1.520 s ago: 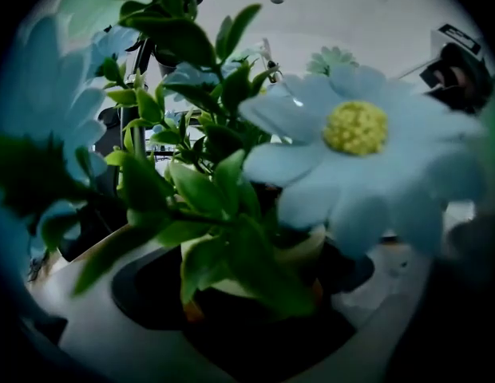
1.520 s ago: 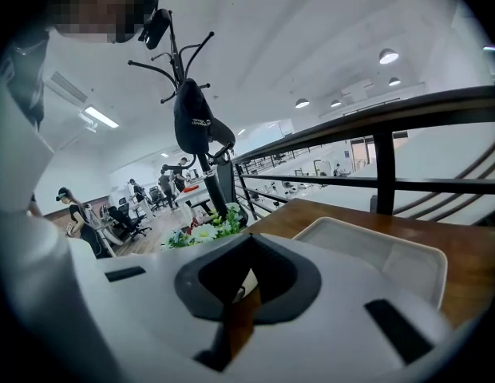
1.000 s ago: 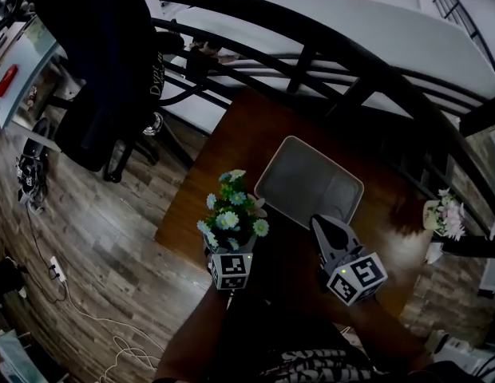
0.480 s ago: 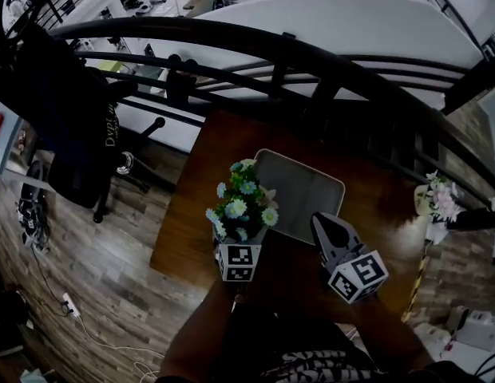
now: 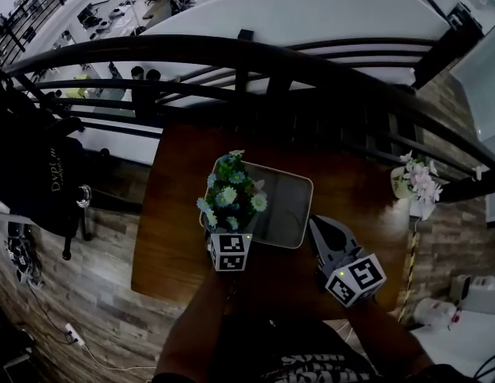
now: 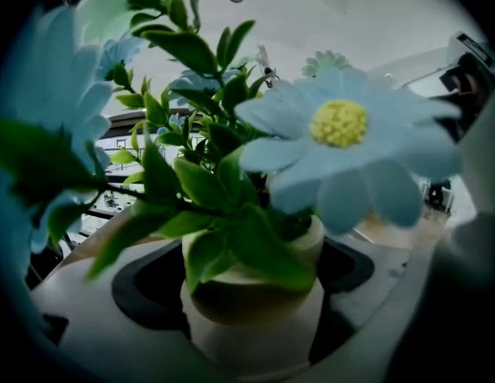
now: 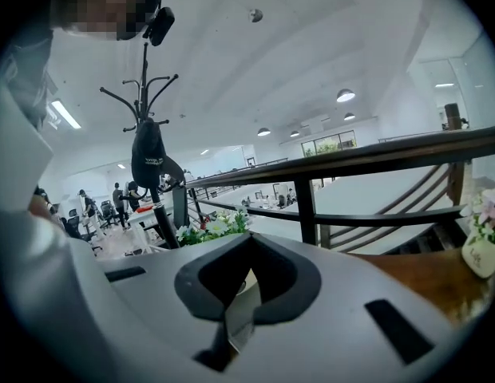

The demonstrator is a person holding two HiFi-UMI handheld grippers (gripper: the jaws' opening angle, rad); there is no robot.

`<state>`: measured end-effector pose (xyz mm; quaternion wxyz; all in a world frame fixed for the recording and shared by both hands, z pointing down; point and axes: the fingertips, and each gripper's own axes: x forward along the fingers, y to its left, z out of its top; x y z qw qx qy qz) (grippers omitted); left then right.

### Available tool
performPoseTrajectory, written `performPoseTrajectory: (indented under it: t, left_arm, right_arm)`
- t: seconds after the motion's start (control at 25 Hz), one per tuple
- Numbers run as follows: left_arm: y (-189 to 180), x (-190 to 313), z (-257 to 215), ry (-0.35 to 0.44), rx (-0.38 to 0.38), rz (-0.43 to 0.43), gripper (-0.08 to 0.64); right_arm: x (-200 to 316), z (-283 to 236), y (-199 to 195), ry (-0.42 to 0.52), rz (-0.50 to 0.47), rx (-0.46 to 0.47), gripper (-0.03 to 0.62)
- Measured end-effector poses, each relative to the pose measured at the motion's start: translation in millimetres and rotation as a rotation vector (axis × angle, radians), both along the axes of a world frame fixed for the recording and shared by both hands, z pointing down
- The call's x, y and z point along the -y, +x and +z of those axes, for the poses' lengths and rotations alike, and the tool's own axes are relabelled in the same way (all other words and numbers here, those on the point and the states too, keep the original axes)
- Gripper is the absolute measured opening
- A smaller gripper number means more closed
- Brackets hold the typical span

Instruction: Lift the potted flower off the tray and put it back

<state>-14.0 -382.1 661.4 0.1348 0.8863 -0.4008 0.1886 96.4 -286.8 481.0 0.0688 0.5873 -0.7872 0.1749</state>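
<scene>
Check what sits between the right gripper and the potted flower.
Head view: only the tray's bare floor lies between the right gripper and the potted flower.

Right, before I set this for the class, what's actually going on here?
A person is working with two hand-held grippers at a wooden table. The left hand-held gripper is shut on the pot of the potted flower, holding it upright over the left edge of the tray. Whether the pot touches the tray can't be told. The right hand-held gripper is shut and empty, just beside the tray's near right corner.
</scene>
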Motion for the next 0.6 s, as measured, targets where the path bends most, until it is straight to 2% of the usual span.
performPoseTrajectory:
  t: [0.2,0.44,0.6]
  left_arm:
    - [9.1,2.6,16.0,-0.014,0.040,0.003,0.479]
    - [12.9,1.5,22.6,-0.020,0.126,0.013,0.479]
    - [10.2,6.4,16.4,-0.039,0.122,-0.016,0.479]
  right_arm:
    - [-7.1,3.0,8.7,0.000,0.028,0.001,-0.008]
    - [-17.4,-5.5,21.5,0.003,0.047,-0.003,-0.008]
    - [-25.9,-24.3,30.3,0.015,0.055,-0.014,-0.008]
